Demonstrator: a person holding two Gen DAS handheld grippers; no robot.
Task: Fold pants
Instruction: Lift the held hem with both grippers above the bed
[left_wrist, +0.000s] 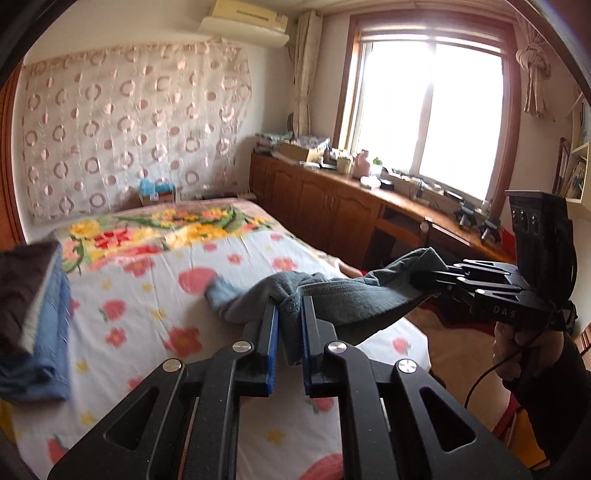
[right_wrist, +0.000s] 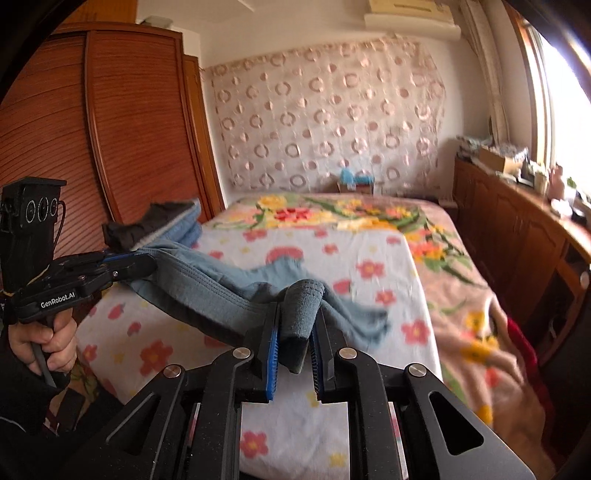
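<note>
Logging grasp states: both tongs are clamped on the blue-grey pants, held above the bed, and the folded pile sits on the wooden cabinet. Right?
Not quite. The folded pile sits on the bed, as the right wrist view shows. Left tongs and right tongs do clamp the pants.

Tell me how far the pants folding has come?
Done: a folded stack lies on the bed. In hand: the left gripper and right gripper each clamp an end of the pants, lifted and stretched. Left: every fold.
</note>
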